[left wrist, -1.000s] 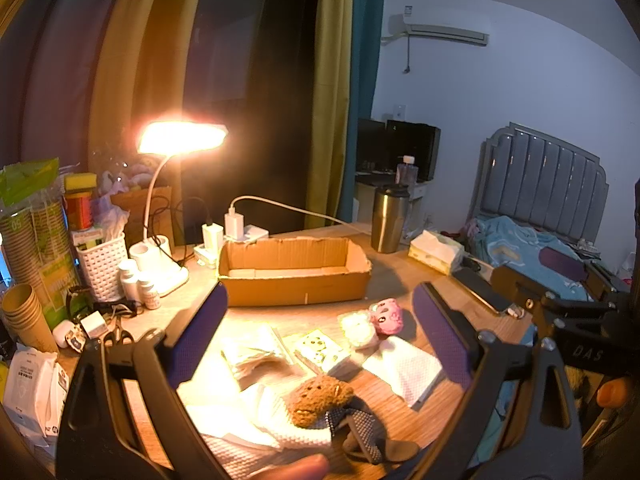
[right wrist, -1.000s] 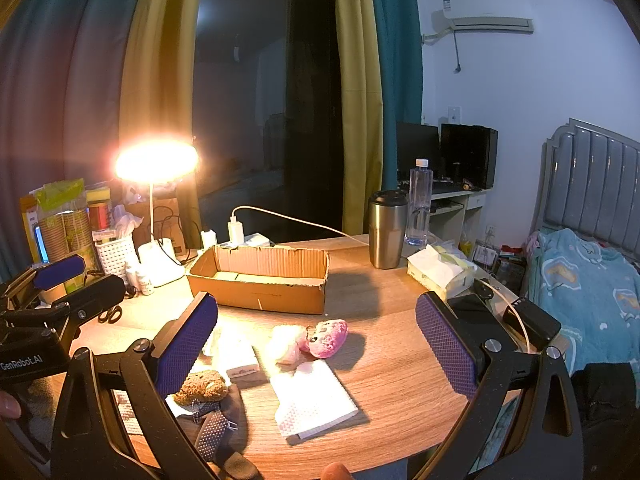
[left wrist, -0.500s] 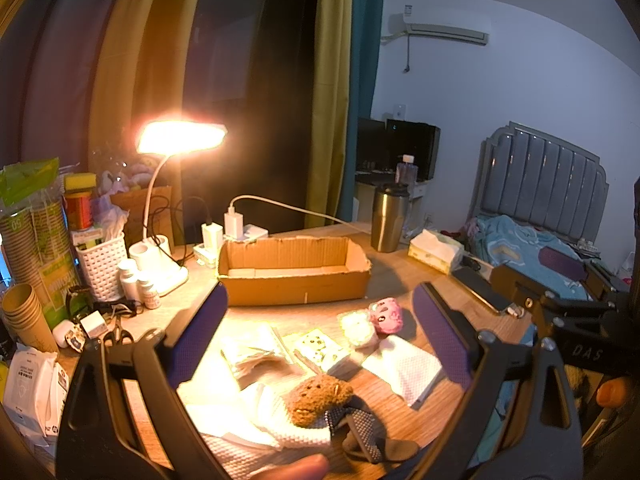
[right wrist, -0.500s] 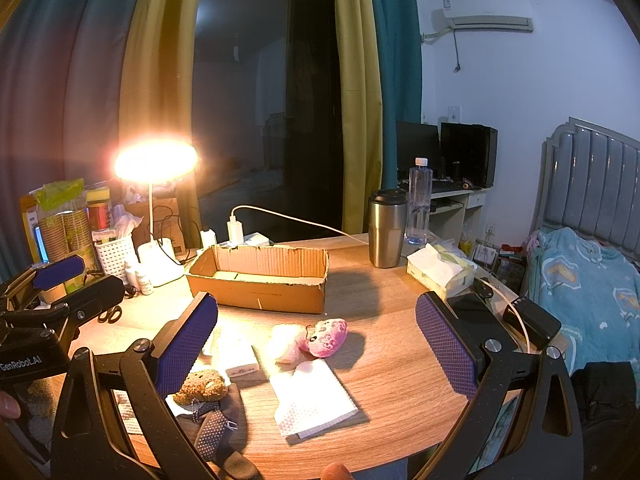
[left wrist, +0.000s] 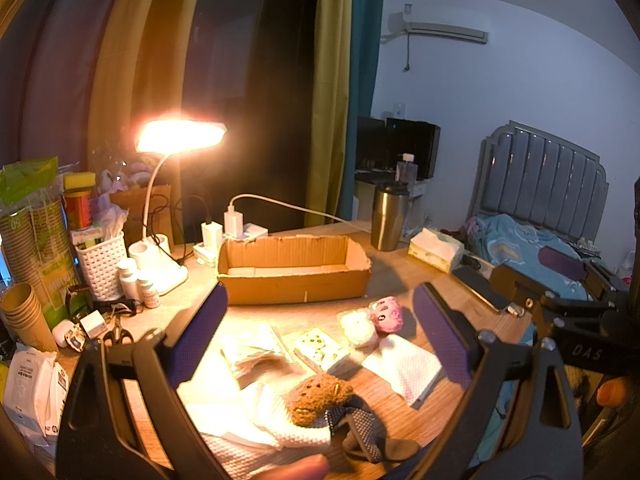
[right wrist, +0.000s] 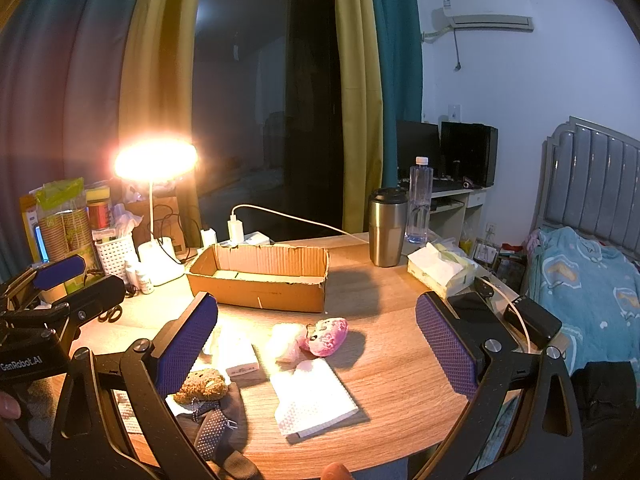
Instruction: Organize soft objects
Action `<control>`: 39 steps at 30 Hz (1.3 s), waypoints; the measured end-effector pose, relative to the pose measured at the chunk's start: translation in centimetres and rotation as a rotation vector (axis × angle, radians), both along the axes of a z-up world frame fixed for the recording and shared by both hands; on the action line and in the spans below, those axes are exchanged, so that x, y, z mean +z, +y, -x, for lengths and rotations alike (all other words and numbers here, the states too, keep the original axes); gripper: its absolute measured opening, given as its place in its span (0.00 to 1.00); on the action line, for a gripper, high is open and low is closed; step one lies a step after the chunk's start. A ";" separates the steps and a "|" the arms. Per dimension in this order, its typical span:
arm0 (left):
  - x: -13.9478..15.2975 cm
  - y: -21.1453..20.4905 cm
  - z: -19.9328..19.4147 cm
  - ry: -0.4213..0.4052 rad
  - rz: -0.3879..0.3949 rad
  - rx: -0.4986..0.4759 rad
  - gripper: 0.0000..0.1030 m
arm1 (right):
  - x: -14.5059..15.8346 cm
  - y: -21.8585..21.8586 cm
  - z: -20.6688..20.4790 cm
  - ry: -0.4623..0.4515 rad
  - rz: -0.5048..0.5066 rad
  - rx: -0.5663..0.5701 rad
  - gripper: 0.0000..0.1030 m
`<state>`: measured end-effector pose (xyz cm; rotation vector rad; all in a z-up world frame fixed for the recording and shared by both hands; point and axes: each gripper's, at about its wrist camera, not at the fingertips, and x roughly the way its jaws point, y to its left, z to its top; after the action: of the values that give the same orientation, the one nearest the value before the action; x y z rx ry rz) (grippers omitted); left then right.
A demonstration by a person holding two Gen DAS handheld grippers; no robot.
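Both my tools hover above a wooden surface point(right wrist: 392, 344), each with its padded fingers spread wide and nothing between them.

In the lower left of the right wrist view lies a brown plush bear point(right wrist: 201, 385), resting on dark dotted gloves point(right wrist: 212, 426). It looks light and squashy; I judge a pinch across its round body would hold best. In the left wrist view, white cloths point(left wrist: 256, 416) lie under and beside it, limp and likely to drag if caught by one corner.

Toward the centre sit a white fluffy ball point(right wrist: 285, 340) touching a pink plush toy point(right wrist: 326, 335), both soft and weightless-looking, easy to squeeze across the middle. Just below them lies a folded white quilted cloth point(right wrist: 314, 394), flat, best taken at a raised edge.

Behind them, mid-frame, stands an open cardboard box point(right wrist: 262, 276), shallow and apparently empty, probably the goal.

My left tool point(left wrist: 320, 336) frames the bear and cloths; my right tool point(right wrist: 316, 336) frames the pink toy.

Room is open between toys and box. The rounded surface edge runs close along the bottom. Clutter crowds the left; a steel tumbler point(right wrist: 387, 226) and tissue pack point(right wrist: 438, 272) stand at the right.
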<state>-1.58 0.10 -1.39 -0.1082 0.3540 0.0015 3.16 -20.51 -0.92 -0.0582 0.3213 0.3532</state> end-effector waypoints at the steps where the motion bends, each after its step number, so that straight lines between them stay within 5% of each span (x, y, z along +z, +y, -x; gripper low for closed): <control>1: 0.0 0.0 0.0 0.000 0.000 0.000 0.92 | 0.0 0.0 0.0 0.000 0.000 0.000 0.98; 23: -3.4 0.8 -1.7 0.117 0.022 0.022 0.92 | -3.0 1.0 -2.0 0.106 0.046 0.016 0.98; 39: -11.3 4.0 -2.7 0.337 0.074 0.070 0.92 | -8.9 1.4 -4.8 0.272 0.091 0.019 0.98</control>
<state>1.16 4.06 -12.72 -0.1943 0.6867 0.0762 7.97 -19.12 -9.77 -0.1025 0.6062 0.3658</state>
